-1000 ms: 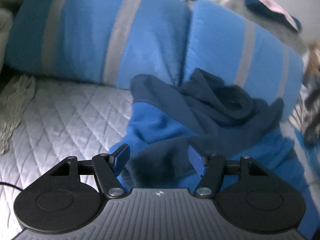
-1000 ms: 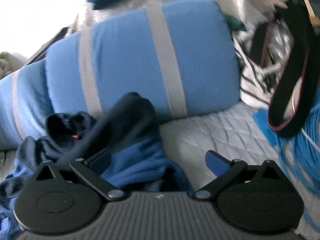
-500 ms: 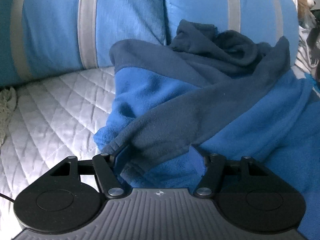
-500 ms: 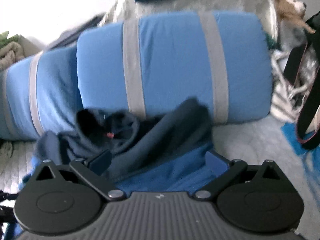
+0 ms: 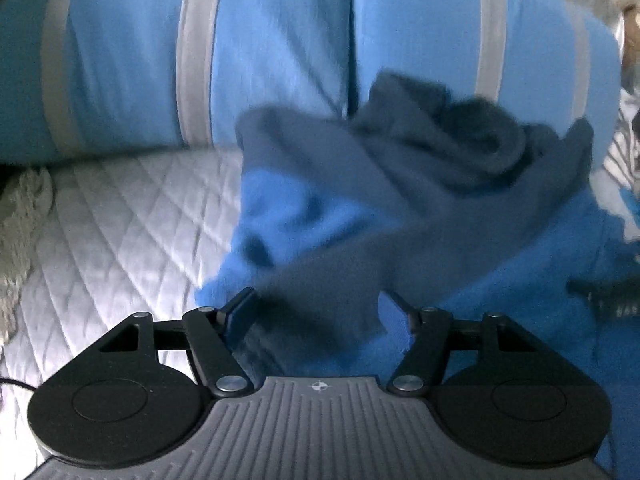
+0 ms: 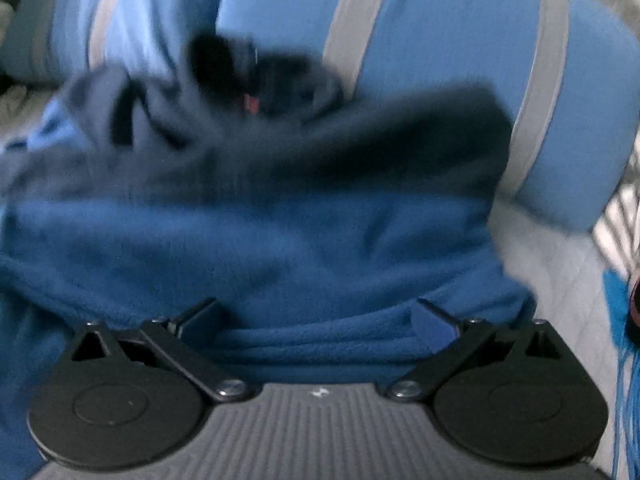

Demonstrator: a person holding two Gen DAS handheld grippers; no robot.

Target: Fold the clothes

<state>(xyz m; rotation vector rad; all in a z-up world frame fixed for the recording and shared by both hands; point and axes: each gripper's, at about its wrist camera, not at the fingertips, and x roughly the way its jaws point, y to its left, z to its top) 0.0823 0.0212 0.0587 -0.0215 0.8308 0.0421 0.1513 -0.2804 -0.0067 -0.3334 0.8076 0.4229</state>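
Fleece top in dark navy and bright blue [image 5: 400, 216] lies crumpled on the white quilted bed [image 5: 120, 216], against two blue pillows with grey stripes [image 5: 280, 52]. Left fingers [image 5: 316, 312] and right fingers [image 6: 316, 320] are spread wide, cloth lying between them, not pinched.

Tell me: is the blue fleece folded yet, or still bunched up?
Still bunched. The fleece lies crumpled against the striped pillows, its navy part heaped in irregular folds with no flat, squared edges.
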